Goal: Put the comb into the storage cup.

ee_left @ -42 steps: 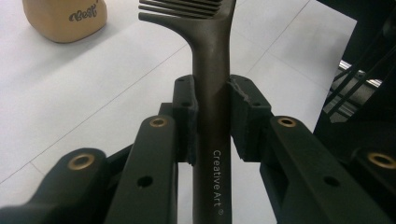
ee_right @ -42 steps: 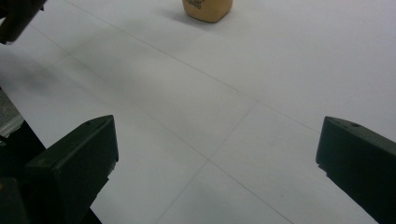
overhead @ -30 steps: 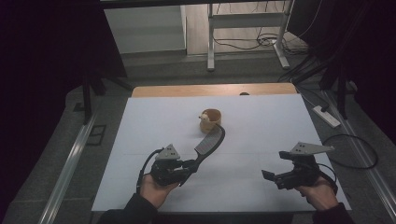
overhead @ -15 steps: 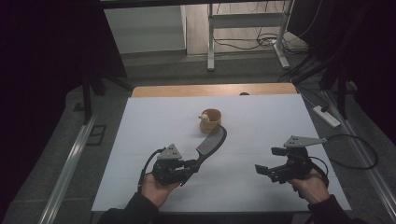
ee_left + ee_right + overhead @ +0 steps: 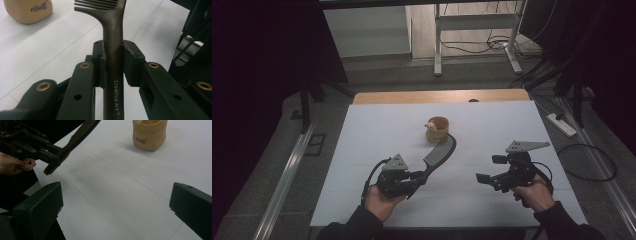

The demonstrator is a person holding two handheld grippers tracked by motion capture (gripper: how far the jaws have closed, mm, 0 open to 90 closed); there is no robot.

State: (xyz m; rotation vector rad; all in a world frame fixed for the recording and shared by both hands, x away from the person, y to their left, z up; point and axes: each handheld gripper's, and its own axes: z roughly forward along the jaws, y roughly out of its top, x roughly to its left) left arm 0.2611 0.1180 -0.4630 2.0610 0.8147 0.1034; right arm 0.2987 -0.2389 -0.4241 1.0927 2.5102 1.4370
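your left gripper point(image 5: 421, 176) is clamped on the handle of the dark comb point(image 5: 439, 152), and in the left gripper view you can see both pads point(image 5: 99, 57) pressing the flat sides of that handle point(image 5: 113, 62) just below the point where the teeth begin. the comb sticks out forward over the white table point(image 5: 377, 135), its toothed end reaching toward the small tan pouch point(image 5: 437, 128) without clearly touching it; whether the tip rests on the table or floats just above it is hard to tell from here. expect the comb to be light and stiff, probably hard plastic, with a smooth, slightly rounded handle that could twist or slide between the pads if you swing it fast. you are gripping the solid handle, which is the right place; keep off the teeth, since they look thin and would likely bend or snap under a squeeze. the long toothed end gives some leverage, so a bump against the pouch could pivot it in your grip. the pouch looks soft and light, standing upright well beyond your hands, and would probably tip or skid at a light nudge. your right gripper point(image 5: 484, 179) has its jaws spread wide with nothing between them, hovering over bare table near your right side.
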